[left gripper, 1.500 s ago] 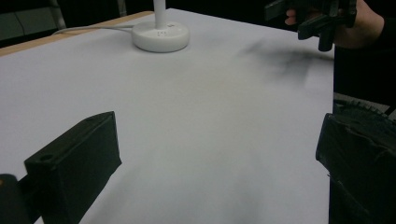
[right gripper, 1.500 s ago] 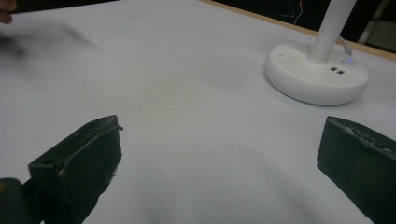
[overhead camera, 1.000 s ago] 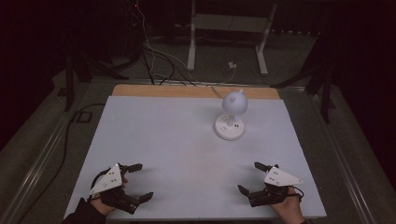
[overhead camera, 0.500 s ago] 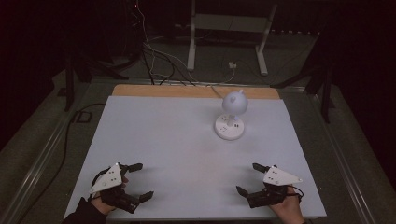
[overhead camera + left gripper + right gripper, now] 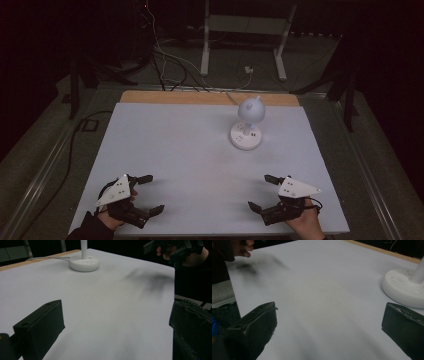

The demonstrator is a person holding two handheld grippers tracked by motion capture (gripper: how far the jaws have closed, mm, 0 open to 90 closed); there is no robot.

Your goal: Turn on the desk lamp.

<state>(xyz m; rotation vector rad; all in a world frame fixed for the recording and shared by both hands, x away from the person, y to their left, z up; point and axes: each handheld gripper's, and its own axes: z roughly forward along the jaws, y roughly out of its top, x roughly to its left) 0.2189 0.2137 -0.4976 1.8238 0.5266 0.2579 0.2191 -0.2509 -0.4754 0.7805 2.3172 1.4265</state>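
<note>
A white desk lamp (image 5: pixel 246 134) with a round base and a globe-like head stands right of centre on the far half of the white table (image 5: pixel 180 145). My left gripper (image 5: pixel 152 193) hovers open near the front left edge, nothing between its jaws. At the front right, my right gripper (image 5: pixel 259 191) is also open and holds nothing. In the left gripper view the lamp base (image 5: pixel 84 263) lies far ahead of the spread gripper (image 5: pixel 115 312), with the other gripper (image 5: pixel 172 248) at top right. In the right gripper view the lamp base (image 5: pixel 404 287) sits ahead to the right of the wide gripper (image 5: pixel 329 312).
A wooden strip (image 5: pixel 175 97) runs along the table's far edge. The lamp's cord (image 5: pixel 47 258) leads off that edge. Behind the table, cables (image 5: pixel 165 60) and a metal stand's legs (image 5: pixel 205 50) lie on the dark floor. A person's hand (image 5: pixel 239 247) shows at top left.
</note>
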